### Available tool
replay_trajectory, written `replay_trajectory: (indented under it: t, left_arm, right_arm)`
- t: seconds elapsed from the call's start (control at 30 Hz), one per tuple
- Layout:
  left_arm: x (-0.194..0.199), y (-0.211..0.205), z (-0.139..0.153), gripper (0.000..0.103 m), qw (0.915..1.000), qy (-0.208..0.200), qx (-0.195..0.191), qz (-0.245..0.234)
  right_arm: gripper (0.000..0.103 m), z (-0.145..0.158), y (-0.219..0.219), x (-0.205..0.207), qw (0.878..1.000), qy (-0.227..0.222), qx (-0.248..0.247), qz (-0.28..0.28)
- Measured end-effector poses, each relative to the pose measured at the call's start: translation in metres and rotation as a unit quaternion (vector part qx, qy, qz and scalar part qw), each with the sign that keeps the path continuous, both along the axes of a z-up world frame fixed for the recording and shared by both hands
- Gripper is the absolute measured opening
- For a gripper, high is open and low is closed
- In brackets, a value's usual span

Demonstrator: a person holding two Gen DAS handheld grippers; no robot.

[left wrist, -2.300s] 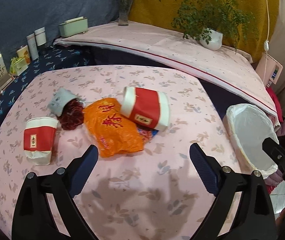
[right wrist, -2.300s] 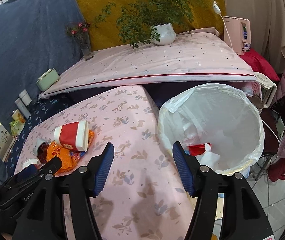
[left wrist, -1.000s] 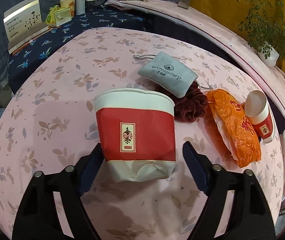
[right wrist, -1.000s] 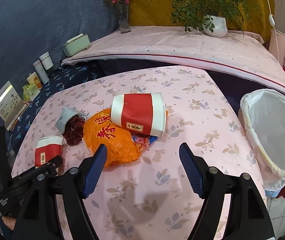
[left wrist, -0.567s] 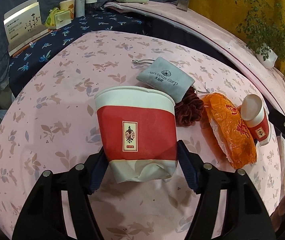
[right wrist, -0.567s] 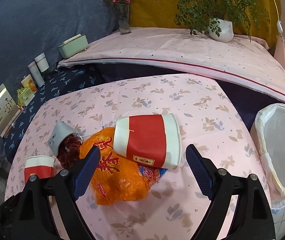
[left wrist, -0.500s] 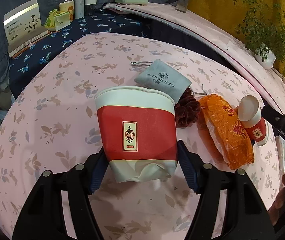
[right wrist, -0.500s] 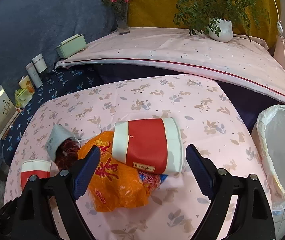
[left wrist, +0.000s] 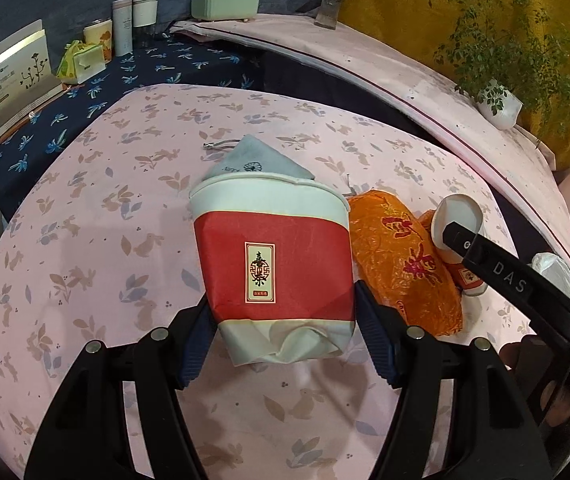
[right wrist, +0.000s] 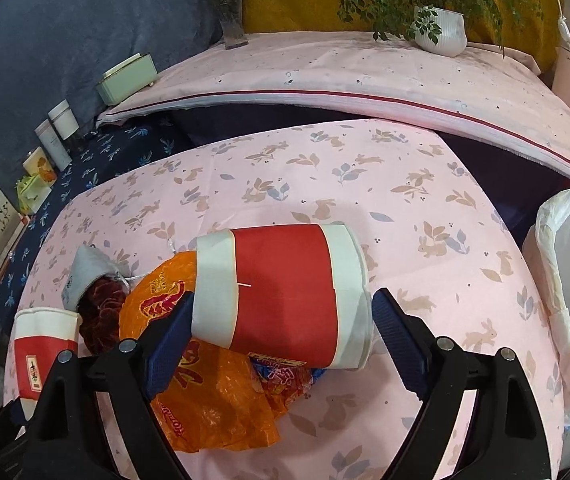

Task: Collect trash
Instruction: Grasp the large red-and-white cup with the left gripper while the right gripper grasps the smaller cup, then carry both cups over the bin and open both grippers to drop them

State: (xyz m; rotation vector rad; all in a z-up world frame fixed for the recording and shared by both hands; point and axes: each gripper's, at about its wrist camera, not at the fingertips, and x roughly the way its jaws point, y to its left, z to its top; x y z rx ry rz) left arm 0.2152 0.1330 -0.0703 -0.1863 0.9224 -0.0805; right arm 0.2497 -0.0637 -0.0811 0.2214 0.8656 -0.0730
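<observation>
Pink tablecloth [left wrist: 85, 208], left tongs [left wrist: 281, 332] gripping cup [left wrist: 273, 256]

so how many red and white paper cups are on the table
2. One red and white paper cup sits between the left gripper fingers. The other lies on its side across the orange plastic bag, between the right gripper fingers, whose jaws are closing.

This looks like a room in a home. Under the jaws is a round table [left wrist: 97, 216] with a pink cloth full of bunnies and leaves. Far ahead of the jaws a long shelf [right wrist: 365, 76] wears a pink cover. On it stand a potted plant [right wrist: 441, 32], a vase of flowers [right wrist: 231, 20] and a green box [right wrist: 127, 78]. Yellow and blue cloths hang behind. To the right of the jaws is a bin with a white bag [right wrist: 569, 280].
</observation>
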Motion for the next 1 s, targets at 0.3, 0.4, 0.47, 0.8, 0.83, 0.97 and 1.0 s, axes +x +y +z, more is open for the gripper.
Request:
replay_trajectory:
  t: [0.3,0.4,0.47,0.8,0.83,0.97,1.0]
  left_arm:
    - [-0.016,-0.038,0.015,0.063,0.9993,-0.014,0.009,-0.032]
    - [-0.023,-0.049,0.019,0.063,0.9990,-0.017,0.012,-0.039]
    - [-0.028,-0.057,0.022,0.063,0.9988,-0.018,0.012,-0.044]
    - [-0.050,-0.105,0.040,0.063,0.9960,-0.032,0.018,-0.082]
    - [-0.052,-0.111,0.042,0.063,0.9955,-0.034,0.018,-0.087]
    - [-0.059,-0.135,0.046,0.063,0.9935,-0.038,0.022,-0.105]
    - [-0.061,-0.141,0.047,0.063,0.9929,-0.039,0.022,-0.110]
  right_arm:
    - [0.037,0.020,0.000,-0.030,0.999,-0.023,-0.013,0.028]
    - [0.036,0.025,-0.009,-0.042,0.999,-0.027,-0.002,0.024]
    - [0.033,0.027,-0.018,-0.052,0.999,-0.029,0.008,0.019]
    - [0.033,0.046,-0.069,-0.099,0.998,-0.059,0.026,-0.018]
    - [0.033,0.048,-0.076,-0.103,0.997,-0.062,0.028,-0.023]
    - [0.033,0.058,-0.103,-0.120,0.995,-0.077,0.035,-0.045]
    - [0.033,0.060,-0.110,-0.125,0.995,-0.081,0.037,-0.051]
